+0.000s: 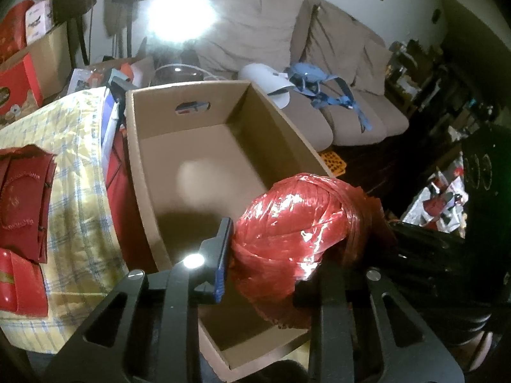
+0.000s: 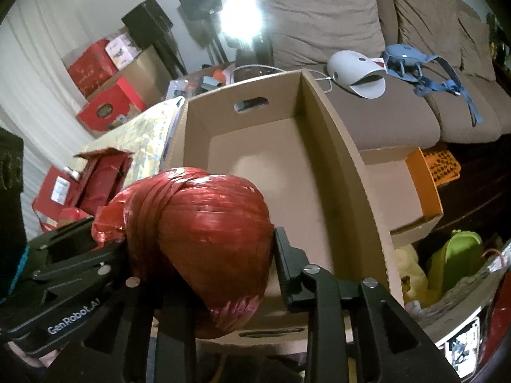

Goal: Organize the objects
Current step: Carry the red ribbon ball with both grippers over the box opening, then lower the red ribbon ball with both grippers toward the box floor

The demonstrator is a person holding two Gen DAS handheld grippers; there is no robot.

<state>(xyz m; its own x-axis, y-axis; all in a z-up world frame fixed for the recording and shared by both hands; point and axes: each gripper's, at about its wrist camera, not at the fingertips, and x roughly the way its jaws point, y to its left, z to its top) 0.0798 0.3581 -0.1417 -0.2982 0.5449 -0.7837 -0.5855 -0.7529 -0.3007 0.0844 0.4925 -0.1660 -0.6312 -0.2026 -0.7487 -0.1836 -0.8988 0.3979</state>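
A ball of shiny red plastic twine (image 1: 293,223) hangs over the near end of an open, empty cardboard box (image 1: 191,91). My left gripper (image 1: 281,245) is shut on the ball; its left finger (image 1: 223,242) presses the ball's side and the other finger is hidden behind it. In the right wrist view the same red ball (image 2: 207,223) sits between the fingers of my right gripper (image 2: 204,245), with the right finger (image 2: 282,258) against it, above the box (image 2: 335,127). The left gripper's body (image 2: 64,274) reaches in from the left.
A beige sofa (image 2: 399,121) behind the box carries a white device (image 2: 354,70) and blue straps (image 2: 424,67). A yellow checked cloth (image 1: 80,166) with red packets lies to the left. To the right are a smaller box (image 2: 402,191) and an orange basket (image 2: 444,166).
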